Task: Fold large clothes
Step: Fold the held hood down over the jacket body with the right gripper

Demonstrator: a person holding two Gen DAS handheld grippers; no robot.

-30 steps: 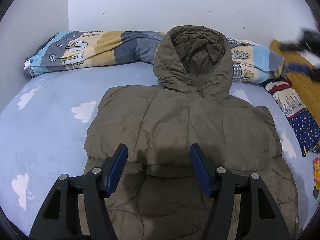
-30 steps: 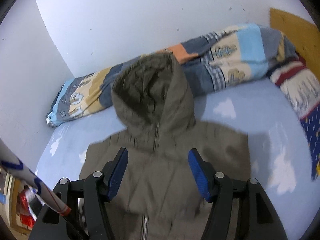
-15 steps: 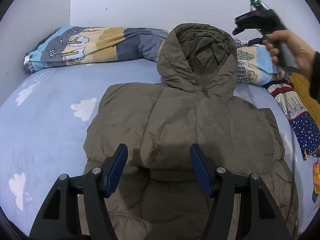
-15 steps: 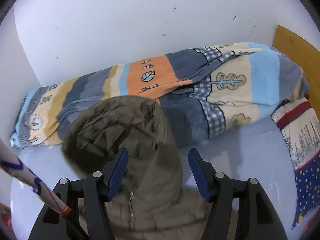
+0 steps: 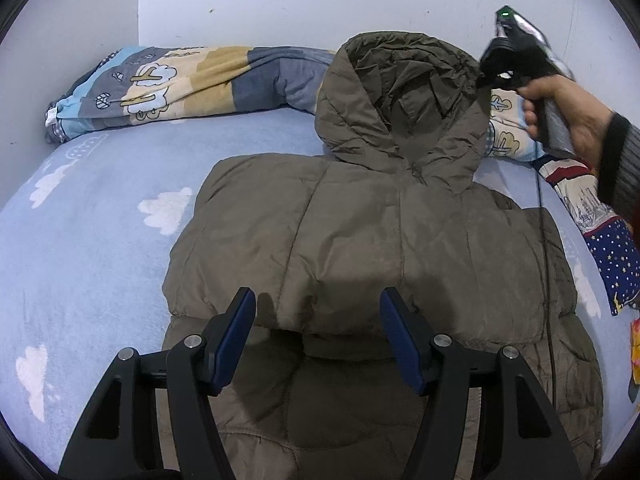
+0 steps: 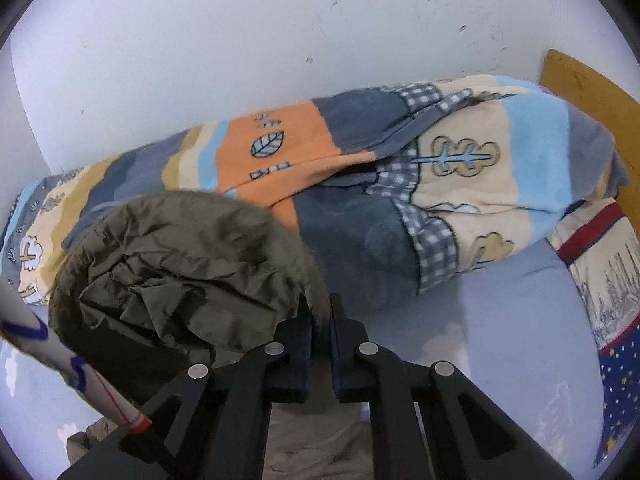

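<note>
An olive-brown hooded puffer jacket [image 5: 360,248] lies flat on the blue bed, sleeves folded in, hood [image 5: 404,108] toward the wall. My left gripper [image 5: 318,328] is open and empty above the jacket's lower middle. My right gripper [image 6: 320,320] is shut on the right rim of the hood [image 6: 180,272]. In the left wrist view the right gripper [image 5: 486,76] shows at the hood's right edge, held by a hand.
A rolled patterned blanket [image 5: 192,80] lies along the wall behind the hood; it also shows in the right wrist view [image 6: 400,168]. A star-and-skyline pillow [image 5: 600,216] lies at the right. The blue cloud sheet [image 5: 92,208] stretches left. A wooden headboard [image 6: 592,96] stands at the right.
My right gripper has moved forward to the hood and closed on its rim. My left gripper has stayed open over the jacket, shifting only slightly.
</note>
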